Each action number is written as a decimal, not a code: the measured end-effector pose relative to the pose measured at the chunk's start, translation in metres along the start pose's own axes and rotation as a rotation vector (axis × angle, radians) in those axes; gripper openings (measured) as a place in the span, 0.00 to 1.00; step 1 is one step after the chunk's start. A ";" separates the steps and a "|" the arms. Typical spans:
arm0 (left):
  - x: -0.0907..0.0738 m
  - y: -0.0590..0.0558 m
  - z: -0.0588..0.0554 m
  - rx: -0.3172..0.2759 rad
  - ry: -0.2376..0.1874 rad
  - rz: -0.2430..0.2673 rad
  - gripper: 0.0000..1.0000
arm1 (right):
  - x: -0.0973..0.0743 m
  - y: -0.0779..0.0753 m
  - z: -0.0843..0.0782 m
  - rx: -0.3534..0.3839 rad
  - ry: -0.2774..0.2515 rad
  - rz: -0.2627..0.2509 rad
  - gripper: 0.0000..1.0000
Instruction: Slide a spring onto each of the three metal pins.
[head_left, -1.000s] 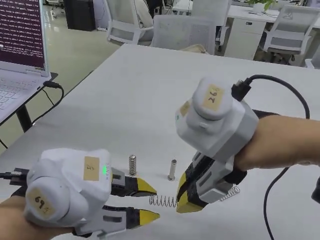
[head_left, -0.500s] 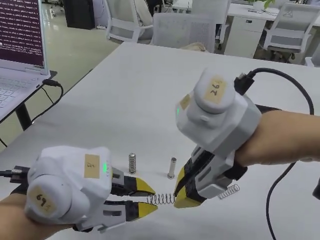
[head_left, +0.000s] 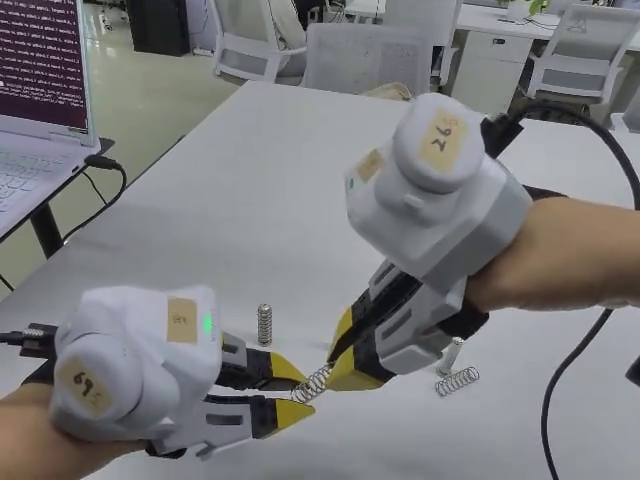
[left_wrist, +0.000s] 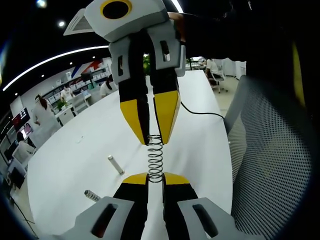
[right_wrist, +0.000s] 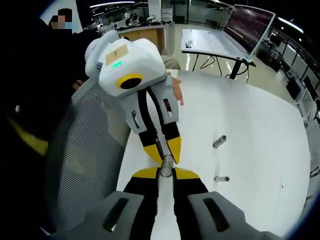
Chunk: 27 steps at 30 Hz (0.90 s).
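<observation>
A short wire spring (head_left: 313, 381) hangs just above the white table (head_left: 250, 200), gripped at both ends. My left gripper (head_left: 296, 396) comes in from the lower left, shut on the spring's lower end. From the upper right, my right gripper (head_left: 335, 368) is shut on the upper end. In the left gripper view the spring (left_wrist: 155, 157) runs from my own jaws up to the right gripper (left_wrist: 151, 137). One upright pin (head_left: 265, 324) carries a spring. A second, pale pin (head_left: 452, 354) peeks out behind the right gripper. A loose spring (head_left: 457, 381) lies beside it.
An open laptop (head_left: 35, 90) sits on a side stand at far left, its cable (head_left: 100, 200) hanging by the table edge. A black cable (head_left: 575, 360) trails from the right gripper. Office chairs (head_left: 370, 60) stand beyond the table's far edge.
The left gripper's jaws, open a second ago, have shut on the spring's near end. The spring lay flat on the table; now both grippers hold it raised and tilted. The right gripper rose leftward.
</observation>
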<state>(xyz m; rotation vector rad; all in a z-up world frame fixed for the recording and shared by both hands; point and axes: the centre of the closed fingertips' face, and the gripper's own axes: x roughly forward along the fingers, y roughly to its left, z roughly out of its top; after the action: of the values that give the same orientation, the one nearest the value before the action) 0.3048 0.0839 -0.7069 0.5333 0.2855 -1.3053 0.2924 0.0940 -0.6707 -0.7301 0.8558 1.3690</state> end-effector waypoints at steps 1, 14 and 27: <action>0.000 0.001 0.000 -0.001 -0.001 0.003 0.03 | 0.000 0.000 0.002 -0.002 -0.005 -0.001 0.08; -0.004 0.002 0.003 -0.084 -0.038 -0.003 0.02 | 0.006 -0.002 0.003 -0.023 -0.015 0.006 0.08; -0.010 0.007 0.010 -0.116 -0.078 0.007 0.02 | 0.010 -0.007 0.006 -0.023 -0.033 -0.001 0.09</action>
<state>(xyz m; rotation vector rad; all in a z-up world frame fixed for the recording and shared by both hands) 0.3086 0.0878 -0.6917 0.3835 0.2922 -1.2914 0.2999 0.1039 -0.6766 -0.7232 0.8145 1.3890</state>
